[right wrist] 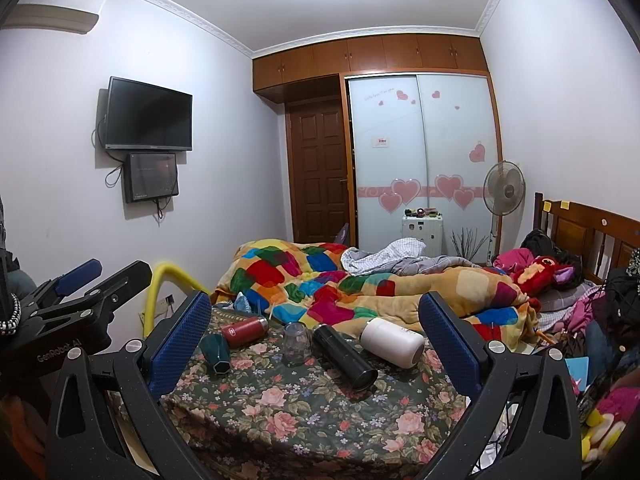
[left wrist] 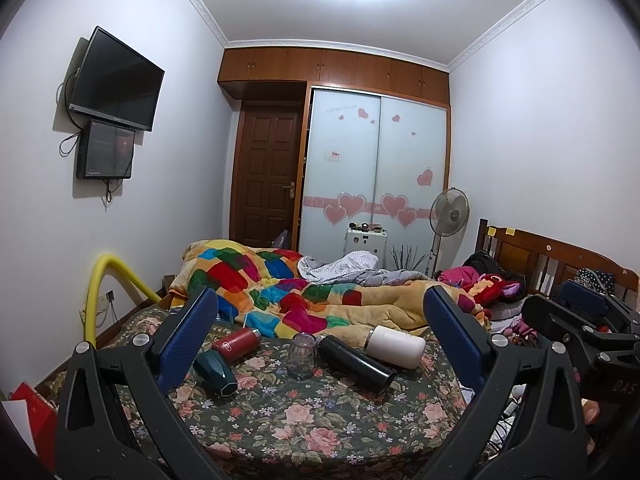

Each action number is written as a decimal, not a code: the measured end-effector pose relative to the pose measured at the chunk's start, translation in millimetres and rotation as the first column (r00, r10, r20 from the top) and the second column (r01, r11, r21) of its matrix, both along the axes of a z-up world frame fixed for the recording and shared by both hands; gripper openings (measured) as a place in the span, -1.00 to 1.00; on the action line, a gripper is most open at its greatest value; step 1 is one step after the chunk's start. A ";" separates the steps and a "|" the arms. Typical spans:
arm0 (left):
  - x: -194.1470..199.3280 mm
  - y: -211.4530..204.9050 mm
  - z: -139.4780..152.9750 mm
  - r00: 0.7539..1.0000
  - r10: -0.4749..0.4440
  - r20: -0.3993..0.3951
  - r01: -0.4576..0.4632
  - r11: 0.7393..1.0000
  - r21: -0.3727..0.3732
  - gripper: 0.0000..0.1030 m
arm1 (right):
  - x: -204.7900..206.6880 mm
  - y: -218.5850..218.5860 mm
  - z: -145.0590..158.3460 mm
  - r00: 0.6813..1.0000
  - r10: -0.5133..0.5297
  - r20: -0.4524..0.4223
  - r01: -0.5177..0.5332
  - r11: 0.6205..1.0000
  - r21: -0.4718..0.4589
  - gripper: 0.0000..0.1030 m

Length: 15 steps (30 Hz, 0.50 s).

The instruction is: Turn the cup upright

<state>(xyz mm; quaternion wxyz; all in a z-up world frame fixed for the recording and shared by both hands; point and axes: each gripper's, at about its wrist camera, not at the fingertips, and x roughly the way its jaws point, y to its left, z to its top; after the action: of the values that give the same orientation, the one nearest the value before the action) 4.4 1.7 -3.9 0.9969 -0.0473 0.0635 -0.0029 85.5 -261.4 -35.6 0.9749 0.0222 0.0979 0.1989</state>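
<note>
Several cups lie on the floral bedspread (left wrist: 312, 432). A dark green faceted cup (left wrist: 215, 372) (right wrist: 216, 354), a red flask (left wrist: 236, 344) (right wrist: 244, 331), a black flask (left wrist: 358, 364) (right wrist: 345, 356) and a white flask (left wrist: 396, 346) (right wrist: 393, 342) lie on their sides. A clear glass cup (left wrist: 302, 356) (right wrist: 297, 343) stands in the middle, its narrower end up. My left gripper (left wrist: 320, 336) is open and empty, above the near bed edge. My right gripper (right wrist: 316, 336) is open and empty, beside it on the right.
A patchwork quilt (left wrist: 280, 292) is heaped behind the cups. Clothes and a red plush toy (left wrist: 496, 286) lie by the wooden headboard (left wrist: 560, 260) on the right. A yellow tube (left wrist: 100, 292) arches at the bed's left. A fan (left wrist: 448, 212), wardrobe and wall TV stand farther back.
</note>
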 end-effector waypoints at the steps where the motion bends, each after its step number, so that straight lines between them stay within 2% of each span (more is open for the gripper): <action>1: 0.1 -0.1 0.0 1.000 0.000 0.000 0.000 1.000 0.001 1.00 | 0.1 0.0 0.7 1.000 0.000 0.000 0.000 1.000 -0.001 1.00; 15: 0.2 -1.7 -1.9 1.000 -0.001 0.000 0.001 1.000 -0.001 1.00 | 0.2 0.9 -2.0 1.000 -0.001 0.000 0.001 1.000 -0.002 1.00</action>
<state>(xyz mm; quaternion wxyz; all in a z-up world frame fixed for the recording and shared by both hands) 4.6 0.0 -5.7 0.9968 -0.0480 0.0636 -0.0035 85.7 -260.6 -37.6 0.9749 0.0214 0.0979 0.1986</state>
